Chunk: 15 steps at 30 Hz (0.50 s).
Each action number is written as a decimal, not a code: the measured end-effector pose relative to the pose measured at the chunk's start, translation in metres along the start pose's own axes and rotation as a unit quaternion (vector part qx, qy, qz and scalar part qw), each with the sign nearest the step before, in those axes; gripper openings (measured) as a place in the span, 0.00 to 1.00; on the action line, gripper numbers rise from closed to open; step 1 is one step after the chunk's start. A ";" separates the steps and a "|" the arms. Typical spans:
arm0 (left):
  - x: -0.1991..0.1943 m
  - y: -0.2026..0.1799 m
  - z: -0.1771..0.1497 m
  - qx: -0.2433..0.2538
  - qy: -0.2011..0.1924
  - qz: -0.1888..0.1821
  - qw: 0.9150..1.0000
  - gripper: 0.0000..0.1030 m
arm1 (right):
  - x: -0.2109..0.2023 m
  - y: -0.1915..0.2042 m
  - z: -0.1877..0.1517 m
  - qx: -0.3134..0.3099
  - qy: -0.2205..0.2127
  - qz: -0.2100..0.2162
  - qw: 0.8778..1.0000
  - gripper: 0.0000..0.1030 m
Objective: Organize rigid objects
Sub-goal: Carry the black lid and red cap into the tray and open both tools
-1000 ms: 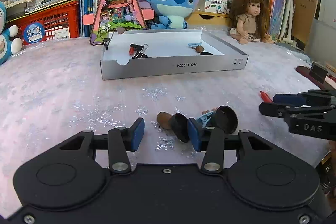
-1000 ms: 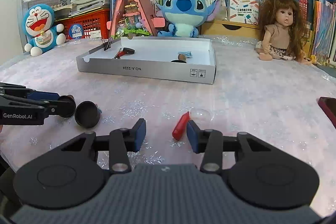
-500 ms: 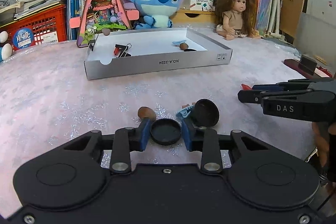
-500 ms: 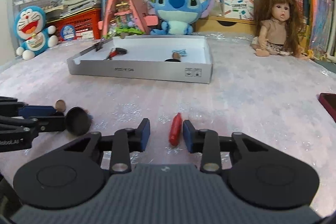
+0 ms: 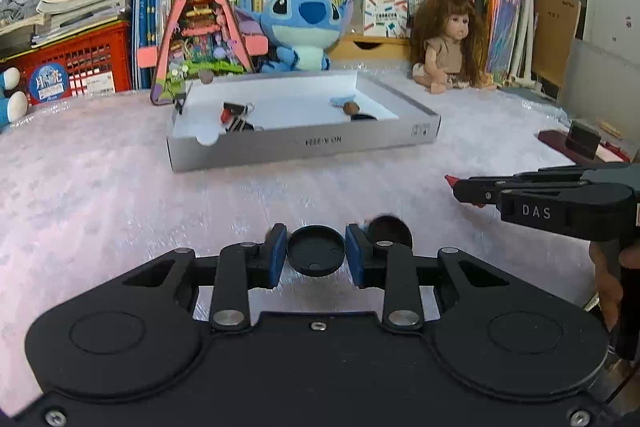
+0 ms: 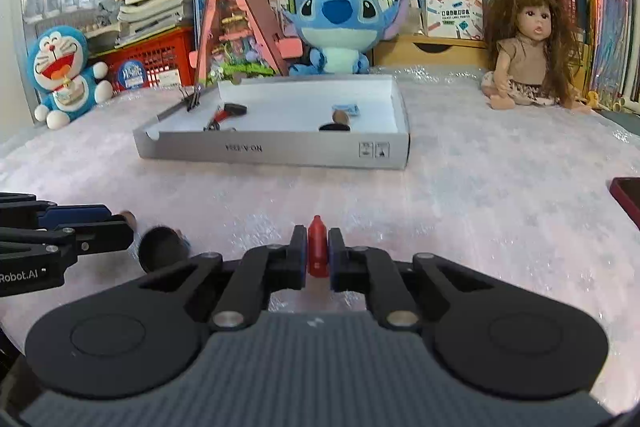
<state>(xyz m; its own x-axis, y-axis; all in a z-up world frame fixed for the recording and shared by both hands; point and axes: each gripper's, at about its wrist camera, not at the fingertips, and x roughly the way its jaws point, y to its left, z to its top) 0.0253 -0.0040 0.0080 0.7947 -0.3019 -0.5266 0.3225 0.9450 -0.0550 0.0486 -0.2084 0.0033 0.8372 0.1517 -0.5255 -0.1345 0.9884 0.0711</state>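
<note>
Black cap (image 5: pixel 316 255) sitting clamped in your left hand-held gripper (image 5: pixel 316 255), red piece (image 6: pixel 318 247) pinched in right hand-held gripper (image 6: pixel 318 259). Box (image 5: pixel 304 147) already holding few bits; second cap (image 5: pixel 390 229) waiting on surface (image 5: pixel 100 187).

Bright window daylight, fisheye edges (blurred foreground)

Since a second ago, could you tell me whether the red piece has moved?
Yes: the red piece, previously on the table, now sits clamped in the right tongs, lifted toward the gray box.
</note>
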 end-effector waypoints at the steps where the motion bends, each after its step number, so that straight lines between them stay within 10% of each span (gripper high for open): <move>1: 0.000 0.002 0.003 -0.002 -0.002 0.000 1.000 0.29 | 0.000 0.000 0.002 0.002 -0.001 0.002 1.000 0.13; 15: 0.039 0.029 0.069 -0.043 -0.020 0.014 0.999 0.29 | 0.023 -0.016 0.057 0.033 -0.026 -0.010 0.999 0.13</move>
<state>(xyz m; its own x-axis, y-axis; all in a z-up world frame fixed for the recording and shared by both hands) 0.1012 0.0024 0.0445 0.8228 -0.2788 -0.4953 0.2558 0.9598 -0.1154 0.1005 -0.2205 0.0381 0.8658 0.1301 -0.4832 -0.0828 0.9895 0.1182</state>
